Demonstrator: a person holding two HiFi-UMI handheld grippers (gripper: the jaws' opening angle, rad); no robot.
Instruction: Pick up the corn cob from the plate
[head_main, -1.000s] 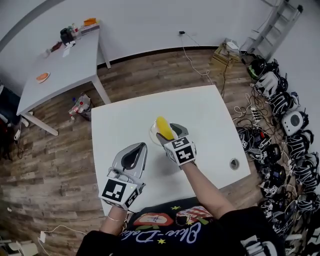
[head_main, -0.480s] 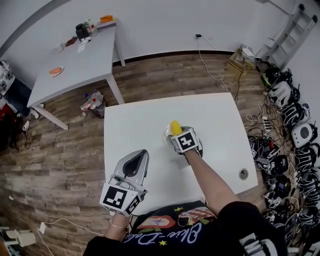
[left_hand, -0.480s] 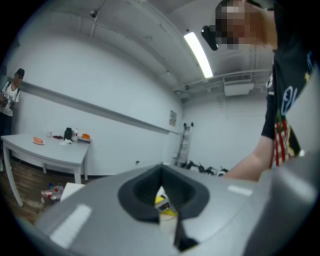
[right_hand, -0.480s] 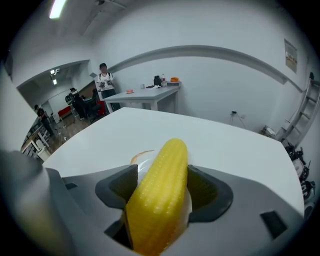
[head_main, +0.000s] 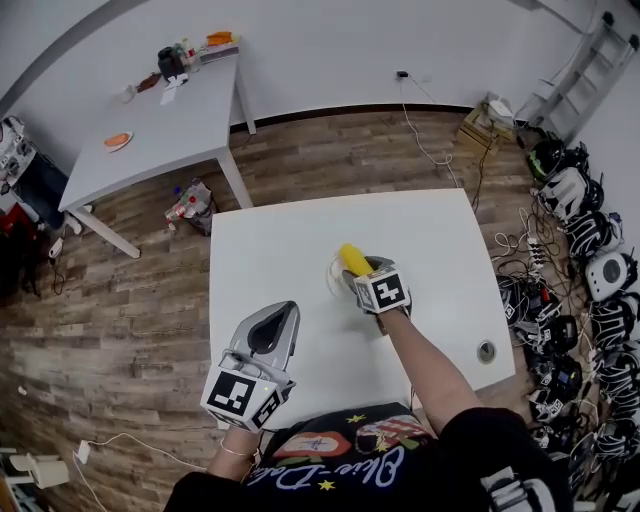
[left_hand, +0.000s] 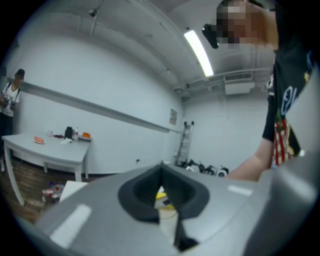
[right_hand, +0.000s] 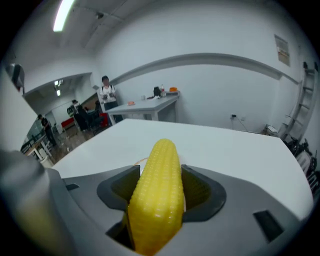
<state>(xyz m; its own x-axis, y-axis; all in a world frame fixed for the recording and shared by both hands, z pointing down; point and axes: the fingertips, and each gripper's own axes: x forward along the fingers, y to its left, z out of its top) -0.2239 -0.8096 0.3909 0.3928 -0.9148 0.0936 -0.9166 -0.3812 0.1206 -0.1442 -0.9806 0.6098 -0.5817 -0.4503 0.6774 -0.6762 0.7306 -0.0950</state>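
Head view: right tool (head_main: 362, 273) grips corn cob (head_main: 350, 256)

We look down on a white table (head_main: 270, 250) standing on a wooden floor (head_main: 120, 300). Near the table's front right corner, a small round metal disc (head_main: 486, 351) is set into its top. Beyond the table's far left corner stands a second, pale grey table (head_main: 170, 125), with an orange dish (head_main: 118, 140) at its near end and a cluster of small things (head_main: 185, 55) at its far end. A small coloured bundle (head_main: 185, 208) lies on the floor between the two tables. To the right of the white table, a row of helmet-like gear (head_main: 590, 240) and tangled cables lines the floor. Beyond its far right corner we see a cardboard box (head_main: 483, 125) and a ladder (head_main: 585, 65) against the wall.
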